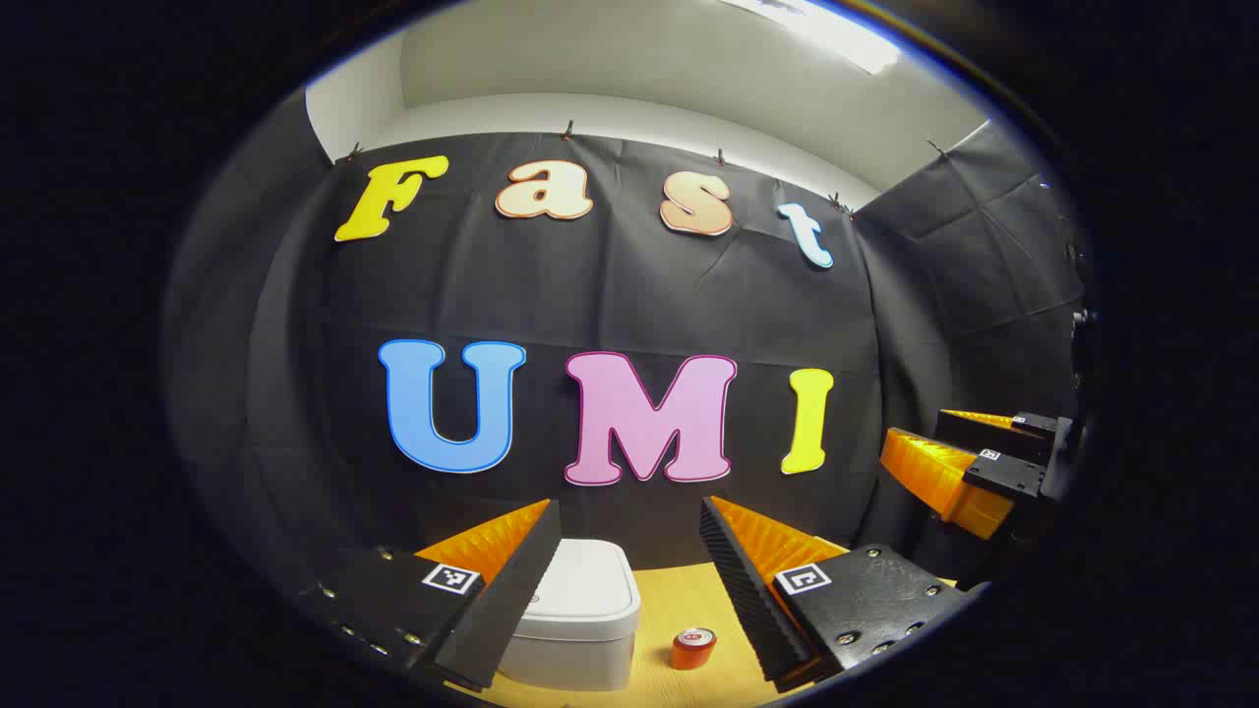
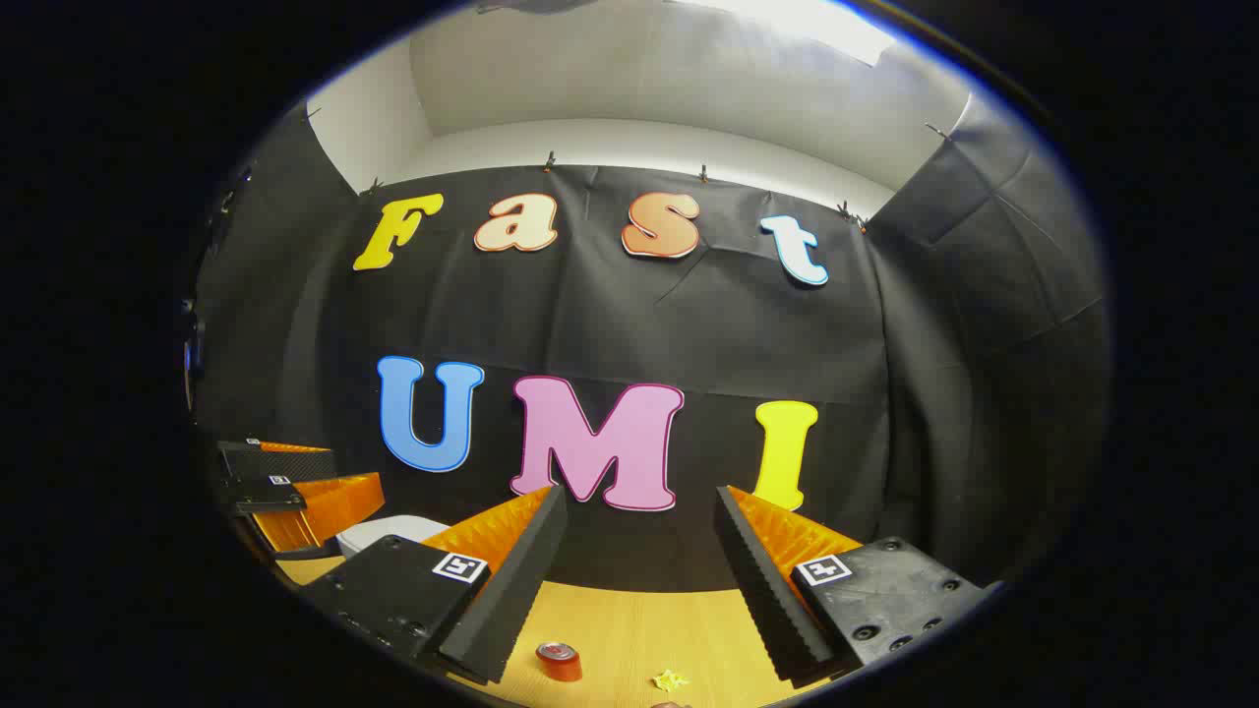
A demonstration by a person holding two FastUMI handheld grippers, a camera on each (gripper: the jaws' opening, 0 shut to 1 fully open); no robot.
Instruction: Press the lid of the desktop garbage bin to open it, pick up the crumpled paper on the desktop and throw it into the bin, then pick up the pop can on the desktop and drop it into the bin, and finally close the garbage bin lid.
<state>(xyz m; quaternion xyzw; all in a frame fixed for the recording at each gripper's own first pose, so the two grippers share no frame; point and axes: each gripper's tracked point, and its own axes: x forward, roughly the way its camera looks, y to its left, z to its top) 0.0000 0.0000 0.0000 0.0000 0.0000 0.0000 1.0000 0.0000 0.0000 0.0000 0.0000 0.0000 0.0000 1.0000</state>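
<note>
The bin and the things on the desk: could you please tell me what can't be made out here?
- Bin, left gripper view: its left side sits behind the left claw's finger.
- Crumpled paper, right gripper view: too small to judge its shape.
- Pop can, right gripper view: too small to tell any marking.

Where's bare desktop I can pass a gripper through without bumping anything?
Open wood lies behind the pop can and crumpled paper, toward the wall. A narrower strip separates the garbage bin from the can. Beside the bin it looks crowded: the left gripper hovers there.
</note>
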